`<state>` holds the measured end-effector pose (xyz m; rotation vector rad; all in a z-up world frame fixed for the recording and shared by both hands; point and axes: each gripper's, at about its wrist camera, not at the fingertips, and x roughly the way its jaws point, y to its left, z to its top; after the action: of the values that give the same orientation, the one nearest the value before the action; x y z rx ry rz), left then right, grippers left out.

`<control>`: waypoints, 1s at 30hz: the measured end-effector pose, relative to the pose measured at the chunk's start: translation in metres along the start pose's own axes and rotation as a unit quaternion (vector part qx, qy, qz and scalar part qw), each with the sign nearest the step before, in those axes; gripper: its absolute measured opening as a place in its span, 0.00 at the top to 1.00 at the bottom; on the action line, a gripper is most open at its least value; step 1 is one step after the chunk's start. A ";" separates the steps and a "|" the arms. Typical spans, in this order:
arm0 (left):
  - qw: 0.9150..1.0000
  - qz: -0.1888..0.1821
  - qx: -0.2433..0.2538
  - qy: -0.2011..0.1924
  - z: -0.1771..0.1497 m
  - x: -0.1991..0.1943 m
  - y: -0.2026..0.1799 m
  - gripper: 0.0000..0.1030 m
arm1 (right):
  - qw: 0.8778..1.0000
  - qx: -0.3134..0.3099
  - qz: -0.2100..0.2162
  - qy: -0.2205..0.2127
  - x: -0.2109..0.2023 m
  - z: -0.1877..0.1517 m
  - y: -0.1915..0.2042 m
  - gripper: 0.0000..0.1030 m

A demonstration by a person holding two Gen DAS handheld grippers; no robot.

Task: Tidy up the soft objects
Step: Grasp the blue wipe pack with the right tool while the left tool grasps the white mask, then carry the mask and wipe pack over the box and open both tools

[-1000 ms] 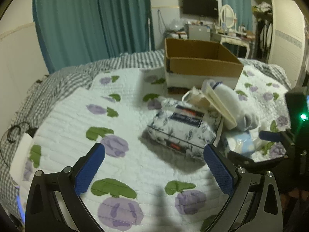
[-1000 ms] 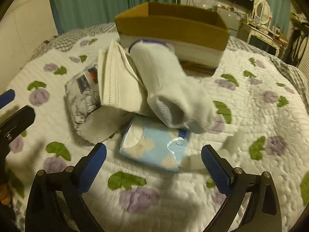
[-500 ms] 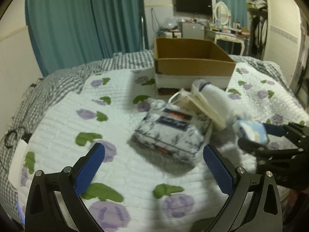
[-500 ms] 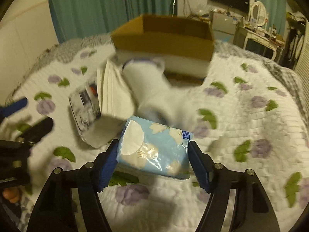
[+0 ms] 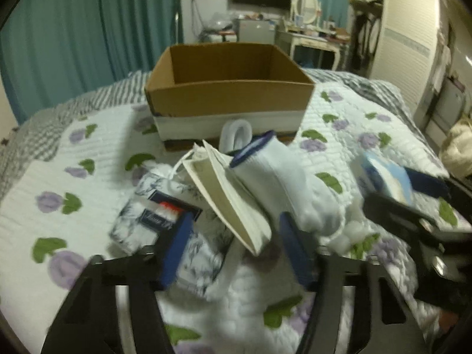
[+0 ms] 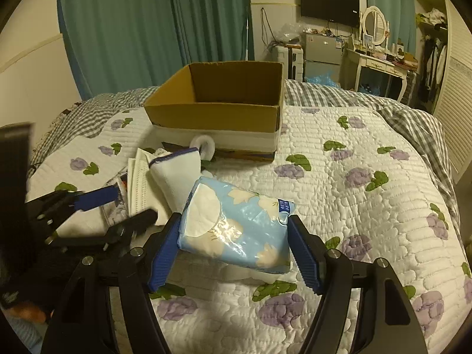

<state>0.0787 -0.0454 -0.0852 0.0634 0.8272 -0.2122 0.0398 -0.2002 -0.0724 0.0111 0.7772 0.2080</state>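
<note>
A light-blue tissue pack, glossy with cream shapes, hangs above the quilt, clenched in my right gripper. My left gripper is parted around a folded mask, near the box.

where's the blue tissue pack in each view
Left wrist: the tissue pack is at the far right edge, held in the right gripper, partly hidden by it.
Right wrist: the pack is low in the centre, clamped between the jaws, lifted off the quilt.
Shared landmark: the cardboard box stands behind it in both views.
</note>
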 end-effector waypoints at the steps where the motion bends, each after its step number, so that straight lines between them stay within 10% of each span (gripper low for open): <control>1: 1.000 -0.007 -0.006 0.000 0.001 0.005 0.002 0.64 | 1.000 -0.001 0.002 0.001 0.001 0.000 -0.001 0.32; 6: 0.999 -0.045 -0.023 -0.001 0.001 0.012 0.010 0.93 | 1.000 0.007 0.002 0.000 0.004 -0.001 -0.008 0.32; 19: 0.996 0.006 0.018 -0.091 0.028 -0.074 0.020 0.94 | 0.999 -0.008 -0.004 -0.043 -0.031 0.017 0.002 0.32; 30: 0.984 0.064 0.051 -0.156 0.110 -0.108 0.030 0.94 | 0.990 -0.064 0.012 -0.122 -0.062 0.123 0.024 0.32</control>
<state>0.0932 -0.0135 0.0678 0.1736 0.4968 -0.1385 0.0777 -0.1807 0.0605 -0.0731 0.5192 0.2741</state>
